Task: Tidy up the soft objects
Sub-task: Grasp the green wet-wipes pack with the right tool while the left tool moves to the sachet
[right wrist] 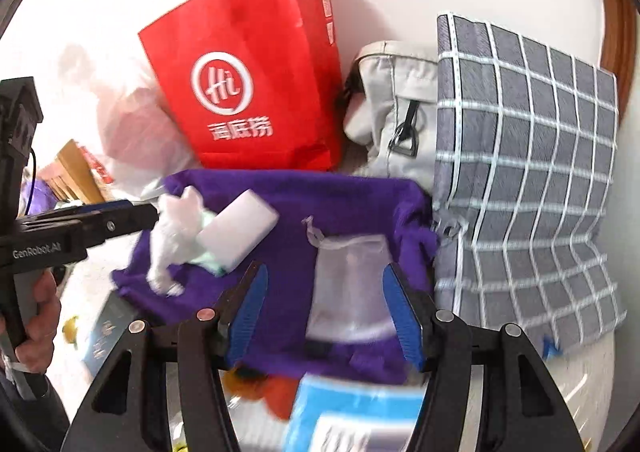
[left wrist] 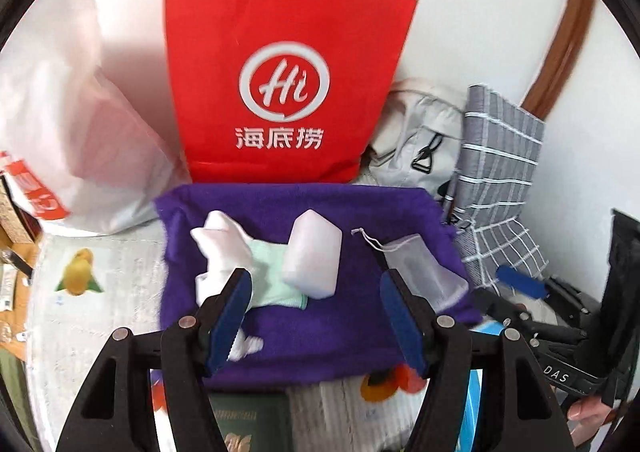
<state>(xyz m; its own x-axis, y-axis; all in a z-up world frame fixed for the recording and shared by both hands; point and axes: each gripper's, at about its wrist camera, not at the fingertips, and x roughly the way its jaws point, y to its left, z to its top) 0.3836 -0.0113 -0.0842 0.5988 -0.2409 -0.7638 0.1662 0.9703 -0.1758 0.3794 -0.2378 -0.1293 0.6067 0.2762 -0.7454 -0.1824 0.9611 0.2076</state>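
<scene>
Lying flat on the table is a soft purple cloth (left wrist: 320, 324), and the soft things sit on top of it. A white sock (left wrist: 224, 252) rests on the left part of the cloth, touching a pale green sock (left wrist: 276, 272) beside it. A white foam block (left wrist: 314, 258) lies near the middle, leaning on the green sock. A see-through mesh pouch with a white string (left wrist: 416, 260) lies on the right part of the cloth.

The left gripper (left wrist: 316, 312) is above the cloth with its blue pads apart. Nothing is between them, and they hold nothing. The right gripper (right wrist: 324, 316) is also partly open. The mesh pouch shows in the gap under its pads, but the pads do not squeeze it.

Behind the cloth stands a red paper bag with white handles (left wrist: 288, 52). A white plastic bag (left wrist: 80, 132) sits to its left. A grey fabric bag (right wrist: 392, 92) and a grey cloth with white squares (right wrist: 520, 172) are to the right. A dark green booklet (left wrist: 248, 424) pokes out under the near edge of the cloth. A person's hand (right wrist: 40, 316) holds the left tool's handle.
</scene>
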